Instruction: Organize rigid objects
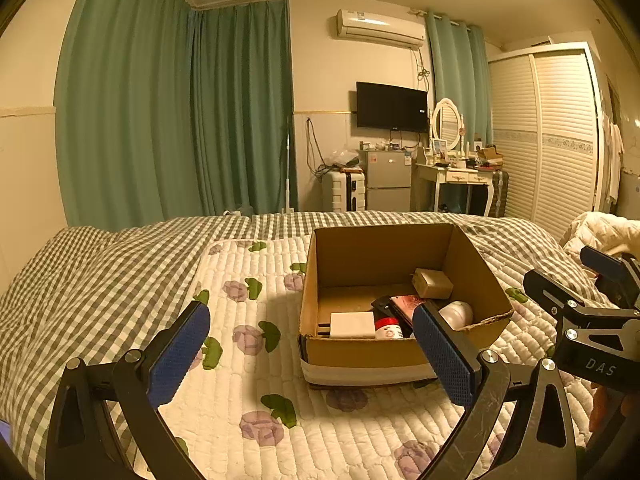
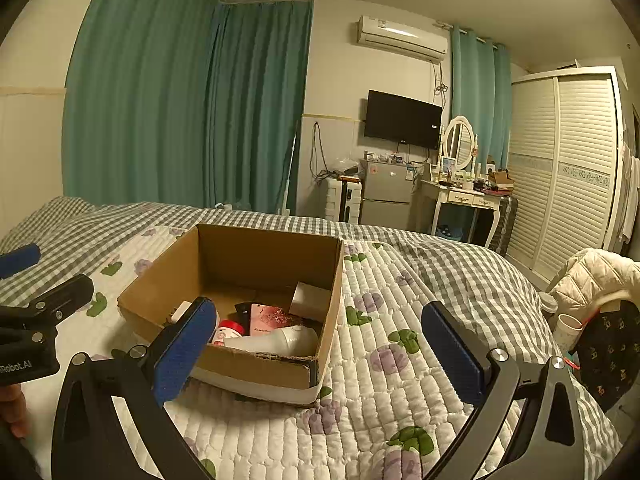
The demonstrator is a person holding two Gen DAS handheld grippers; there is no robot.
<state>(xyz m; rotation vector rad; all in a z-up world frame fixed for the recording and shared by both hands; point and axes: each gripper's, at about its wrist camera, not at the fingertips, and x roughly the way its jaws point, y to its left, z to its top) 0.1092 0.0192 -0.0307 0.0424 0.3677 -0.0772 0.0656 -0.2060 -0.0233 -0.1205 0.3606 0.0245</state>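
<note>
While both tools hang above the quilted floral mat (image 1: 248,376), each is spread wide and grips nothing. The left gripper (image 1: 312,356) shows its blue pads (image 1: 178,356) far apart, with bare mat between them; the right gripper (image 2: 320,356) stands equally released, its blue pads (image 2: 452,356) framing the mat and a corner of the box.

Just ahead of the left gripper, slightly toward its right finger, sits the open cardboard box (image 1: 384,348) on the mat. From the right gripper the same box (image 2: 256,372) lies ahead and toward its left finger.

Contents noted inside the box: a flat white block (image 1: 352,325) at the near wall, a red-capped bottle (image 1: 387,327) just beside it, a white rounded device (image 1: 456,314) lying on its side, a pink patterned packet (image 2: 270,318) flat on the floor with a black item (image 1: 384,305) against it, and a small tan box (image 1: 433,283) leaning at the far side. How these items overlap cannot be told fully.

Beyond the box runs a grey checked bedspread (image 1: 100,280). Farther off stand green curtains (image 1: 176,112), a wall television (image 1: 391,107), a small fridge (image 1: 389,178), a white dressing table (image 1: 460,178) and a slatted wardrobe (image 1: 548,132).
</note>
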